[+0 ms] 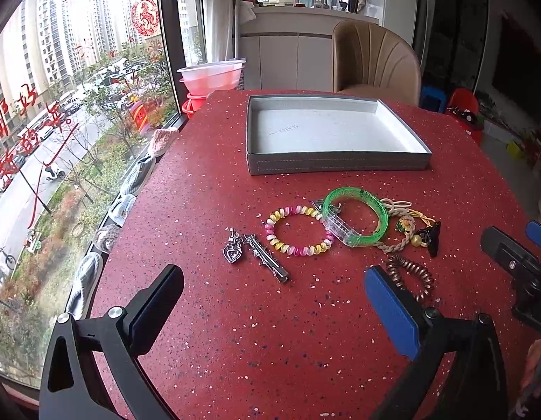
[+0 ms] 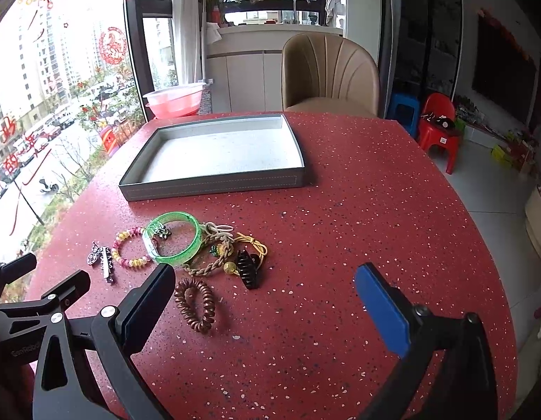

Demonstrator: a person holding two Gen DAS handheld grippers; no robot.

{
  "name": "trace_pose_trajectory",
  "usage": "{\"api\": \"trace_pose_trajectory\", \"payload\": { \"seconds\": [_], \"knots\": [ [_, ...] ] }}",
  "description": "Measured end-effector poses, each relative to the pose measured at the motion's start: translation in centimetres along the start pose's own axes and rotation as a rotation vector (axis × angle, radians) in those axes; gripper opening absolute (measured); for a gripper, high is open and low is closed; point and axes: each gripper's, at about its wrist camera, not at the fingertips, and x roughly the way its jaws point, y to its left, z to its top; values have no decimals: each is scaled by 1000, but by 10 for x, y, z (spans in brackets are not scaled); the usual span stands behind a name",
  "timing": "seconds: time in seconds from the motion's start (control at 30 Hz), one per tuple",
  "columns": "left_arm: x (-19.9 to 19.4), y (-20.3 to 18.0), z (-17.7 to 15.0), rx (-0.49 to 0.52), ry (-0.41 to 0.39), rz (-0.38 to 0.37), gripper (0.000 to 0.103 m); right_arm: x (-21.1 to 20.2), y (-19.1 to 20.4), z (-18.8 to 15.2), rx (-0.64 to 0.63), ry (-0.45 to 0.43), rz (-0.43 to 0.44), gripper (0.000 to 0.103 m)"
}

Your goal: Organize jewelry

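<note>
Red table [image 1: 214,315] carries a grey tray [image 1: 335,166], bare inside. Near the tray's front wall lie a green bangle [image 1: 354,217], bead bracelet [image 1: 298,230], brown coil tie [image 2: 195,303], black clip [image 2: 247,268] and silver pin [image 1: 265,258]. Left claw [image 1: 274,290] and right claw [image 2: 265,288] hover spread wide, released, holding and touching nothing

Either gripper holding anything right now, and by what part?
Nothing held. Left gripper and right gripper are both open above the table; the jewelry lies untouched.
</note>
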Motion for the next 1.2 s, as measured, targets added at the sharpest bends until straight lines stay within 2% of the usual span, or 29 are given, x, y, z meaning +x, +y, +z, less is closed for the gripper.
{"api": "trace_pose_trajectory", "payload": {
  "seconds": [1.2],
  "knots": [
    [2, -2, -1, -3, 24, -6, 103, 0, -2, -3, 8, 26, -5, 103]
  ]
}}
